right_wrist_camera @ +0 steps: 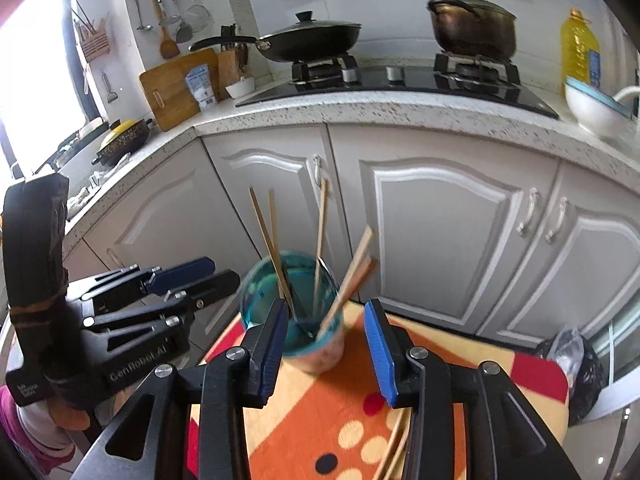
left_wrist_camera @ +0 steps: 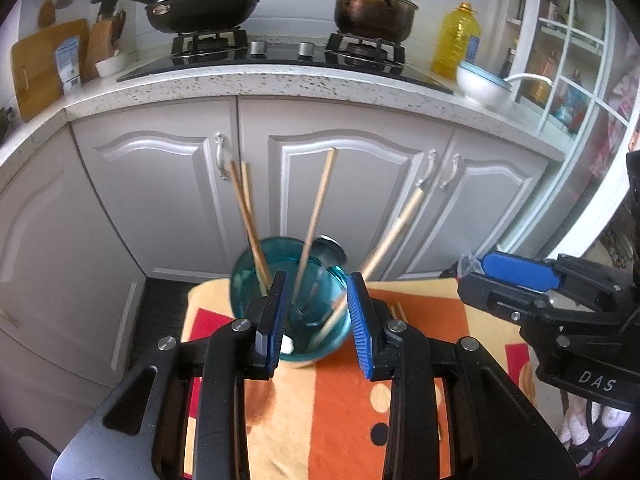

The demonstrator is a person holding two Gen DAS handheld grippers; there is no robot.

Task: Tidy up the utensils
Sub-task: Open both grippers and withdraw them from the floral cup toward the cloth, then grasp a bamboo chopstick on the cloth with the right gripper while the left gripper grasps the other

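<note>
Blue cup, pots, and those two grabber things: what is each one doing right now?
Blue cup: upright on the cloth, holding chopsticks and a spoon.
Chopsticks: leaning in the cup.
Left gripper: open, holding nothing.
Right gripper: open, holding nothing.
Frying pan: lid on, on the stove.
Pot: lid on, on the stove.
Cabinet doors: closed.
</note>
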